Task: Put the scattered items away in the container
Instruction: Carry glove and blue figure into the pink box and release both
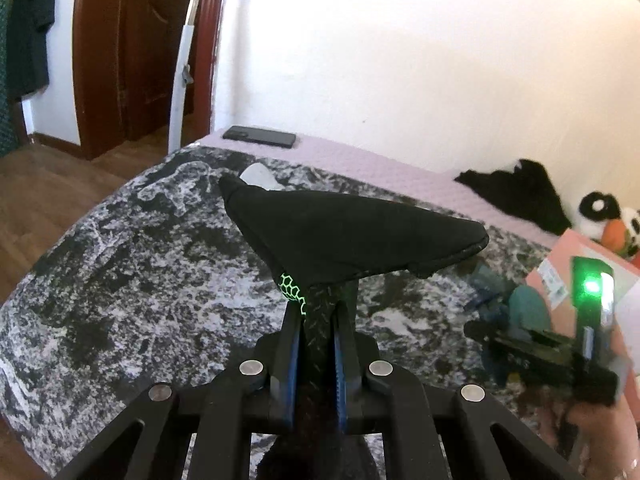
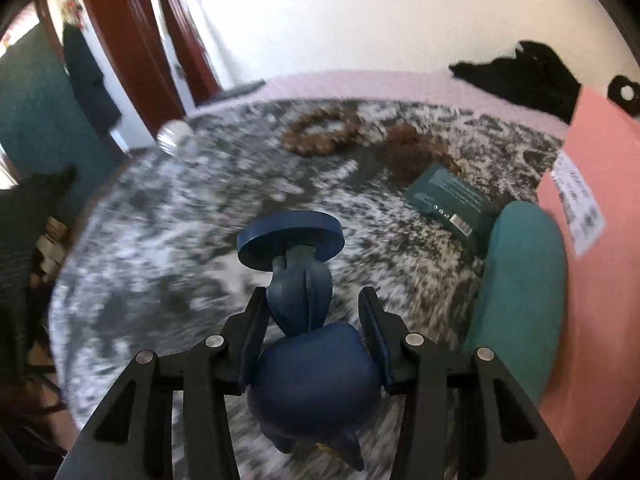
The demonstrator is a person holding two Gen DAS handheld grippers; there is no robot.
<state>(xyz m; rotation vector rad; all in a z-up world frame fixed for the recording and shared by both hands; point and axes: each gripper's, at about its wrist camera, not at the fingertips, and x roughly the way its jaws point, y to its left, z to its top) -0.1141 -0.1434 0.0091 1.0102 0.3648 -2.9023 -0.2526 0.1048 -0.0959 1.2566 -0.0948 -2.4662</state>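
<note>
My left gripper (image 1: 316, 312) is shut on a black glove (image 1: 348, 236) with green hexagon print, held above the mottled grey blanket (image 1: 140, 272). My right gripper (image 2: 312, 304) is shut on a dark blue figurine (image 2: 300, 276) with a round base, held above the blanket (image 2: 180, 240). The pink box (image 2: 592, 280) stands at the right; it also shows in the left wrist view (image 1: 568, 252). A teal oval item (image 2: 520, 292) leans by the box. A dark green carton (image 2: 452, 196), a brown bead string (image 2: 320, 136) and a brown furry item (image 2: 412, 152) lie on the blanket.
A black phone (image 1: 260, 136) lies at the far edge of the pink bedsheet (image 1: 360, 160). A black cloth (image 1: 520, 192) and a panda plush (image 1: 608, 216) sit by the wall. A white jar (image 2: 174, 136) is near the bed's left edge. Wooden door and floor are left.
</note>
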